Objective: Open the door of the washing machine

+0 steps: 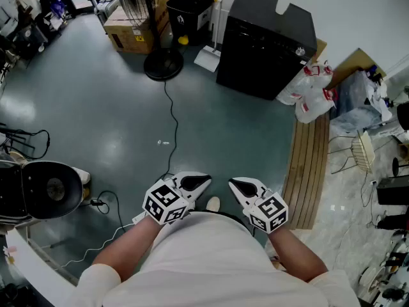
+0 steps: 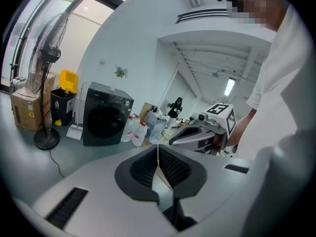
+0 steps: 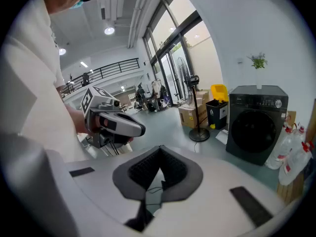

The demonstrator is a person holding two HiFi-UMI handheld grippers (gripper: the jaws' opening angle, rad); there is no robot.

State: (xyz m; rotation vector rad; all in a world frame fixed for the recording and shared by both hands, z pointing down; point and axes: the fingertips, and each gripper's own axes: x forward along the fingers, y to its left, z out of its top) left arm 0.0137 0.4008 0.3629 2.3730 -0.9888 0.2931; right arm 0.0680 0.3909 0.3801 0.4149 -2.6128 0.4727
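The black front-loading washing machine (image 1: 265,43) stands against the far wall with its round door (image 2: 102,122) closed; it also shows at the right of the right gripper view (image 3: 256,124). Both grippers are held close to my body, well short of the machine. My left gripper (image 1: 203,181) is shut with nothing between its pads (image 2: 158,147). My right gripper (image 1: 234,184) is shut and empty too (image 3: 160,149). Each gripper appears in the other's view, the right gripper (image 2: 200,135) to the side and the left gripper (image 3: 113,122) likewise.
A standing fan (image 1: 163,62) has a cable running across the grey floor toward me. Cardboard boxes (image 1: 131,27) and a black-and-yellow bin (image 1: 192,8) stand left of the machine. White plastic jugs (image 1: 313,94) and a wooden slat board (image 1: 310,165) lie to its right. A black round device (image 1: 48,190) sits at my left.
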